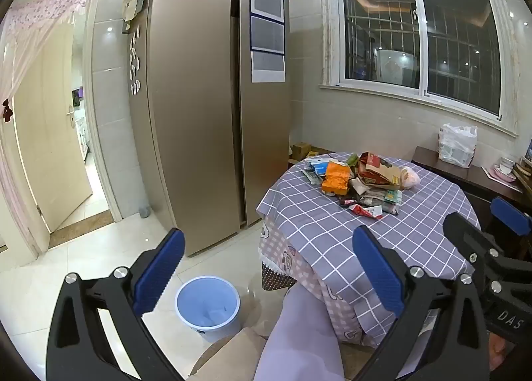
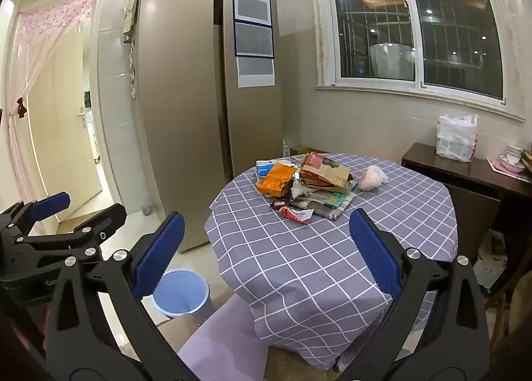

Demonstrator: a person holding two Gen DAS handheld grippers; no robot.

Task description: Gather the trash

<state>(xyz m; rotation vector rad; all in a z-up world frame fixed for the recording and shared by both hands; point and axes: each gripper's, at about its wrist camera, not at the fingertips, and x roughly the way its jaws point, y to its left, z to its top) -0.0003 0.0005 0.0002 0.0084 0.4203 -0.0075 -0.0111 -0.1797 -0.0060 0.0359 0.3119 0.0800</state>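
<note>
A: Since nothing is yet in either grip, we log the start state first. We see the heap of crumpled wrappers and packets [image 2: 304,186] on the far half of the round table with the grey checked cloth [image 2: 332,254]: an orange foil pouch [image 2: 276,180] at its left, a brown paper bag [image 2: 324,170] on top, a small red-and-white wrapper [image 2: 296,213] nearest us.

B: Agreed. Our left gripper [image 1: 269,276] and right gripper [image 2: 266,253] both stand spread to their widest, blue pads bare, well short of the heap.

A: Round blue plastic bin [image 1: 207,303] sits on the floor tiles, left of the table, lined and mouth up.

B: We judge the red-and-white wrapper the best first pick: loose, at the heap's edge. We should bring one pad flat to the cloth, close on a raised fold, and lift clear before swinging to the bin, lest neighbours drag along.
</note>
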